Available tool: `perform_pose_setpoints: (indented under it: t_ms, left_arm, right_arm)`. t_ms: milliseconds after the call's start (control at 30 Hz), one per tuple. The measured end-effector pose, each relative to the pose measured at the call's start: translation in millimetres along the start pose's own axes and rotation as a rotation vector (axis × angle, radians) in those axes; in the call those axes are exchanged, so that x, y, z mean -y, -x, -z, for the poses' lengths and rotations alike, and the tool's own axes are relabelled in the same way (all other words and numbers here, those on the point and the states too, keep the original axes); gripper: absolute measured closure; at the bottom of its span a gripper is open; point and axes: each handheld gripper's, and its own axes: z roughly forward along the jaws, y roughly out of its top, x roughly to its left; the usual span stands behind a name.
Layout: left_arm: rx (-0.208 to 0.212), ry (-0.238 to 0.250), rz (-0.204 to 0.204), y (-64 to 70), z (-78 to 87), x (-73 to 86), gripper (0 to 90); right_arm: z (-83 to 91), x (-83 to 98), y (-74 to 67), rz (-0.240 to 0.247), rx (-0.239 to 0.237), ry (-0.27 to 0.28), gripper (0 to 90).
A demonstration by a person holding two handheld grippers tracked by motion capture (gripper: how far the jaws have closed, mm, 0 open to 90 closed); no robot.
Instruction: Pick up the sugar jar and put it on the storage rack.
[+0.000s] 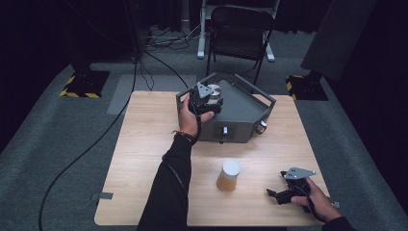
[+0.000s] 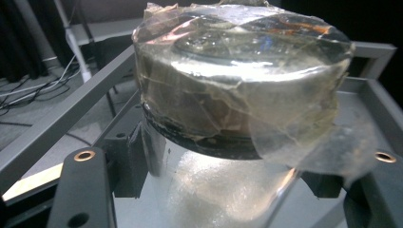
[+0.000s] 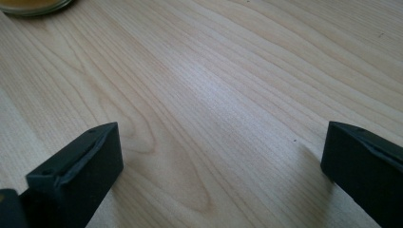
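Note:
My left gripper (image 1: 208,97) hovers over the left end of a grey metal box (image 1: 246,114) at the back of the table. It is shut on a clear jar (image 2: 237,95) whose lid is wrapped in wrinkled clear tape; in the left gripper view (image 2: 228,194) the jar sits between the two black jaws. My right gripper (image 1: 276,192) lies near the table's front right corner. It is open, and the right gripper view (image 3: 218,161) shows bare wood between its jaws.
A jar of amber stuff with a white lid (image 1: 229,175) stands in the front middle of the wooden table (image 1: 144,159); its base edge (image 3: 33,5) shows in the right gripper view. A folding chair (image 1: 240,29) and cables lie beyond the table.

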Motion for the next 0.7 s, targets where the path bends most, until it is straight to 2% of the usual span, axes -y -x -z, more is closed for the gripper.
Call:
perform_pose_setpoints:
  t_ms: [33, 133, 300, 467, 600, 700]
  left_arm:
    - [-0.006, -0.007, -0.008, 0.4, -1.0, 0.0, 30.4]
    - [-0.002, -0.005, 0.012, -2.1, -2.0, 3.3, 30.4]
    - [-0.002, -0.019, 0.014, -2.7, -3.7, 5.8, 30.4]
    - [0.009, -0.005, 0.048, -8.1, -3.1, 10.8, 30.3]
    - [0.005, 0.003, 0.045, -7.9, -2.4, 11.9, 30.0]
    - [-0.004, 0.032, 0.061, -7.2, 0.8, 13.5, 25.0]
  right_arm:
    - [0.0, 0.0, 0.0, -0.001, 0.0, 0.0, 0.0]
    - [0.0, 0.0, 0.0, 0.0, 0.0, 0.0, 0.0]
    - [0.0, 0.0, 0.0, 0.0, 0.0, 0.0, 0.0]
    - [0.0, 0.0, 0.0, 0.0, 0.0, 0.0, 0.0]
    - [0.0, 0.0, 0.0, 0.0, 0.0, 0.0, 0.0]
    - [0.0, 0.0, 0.0, 0.001, 0.0, 0.0, 0.0]
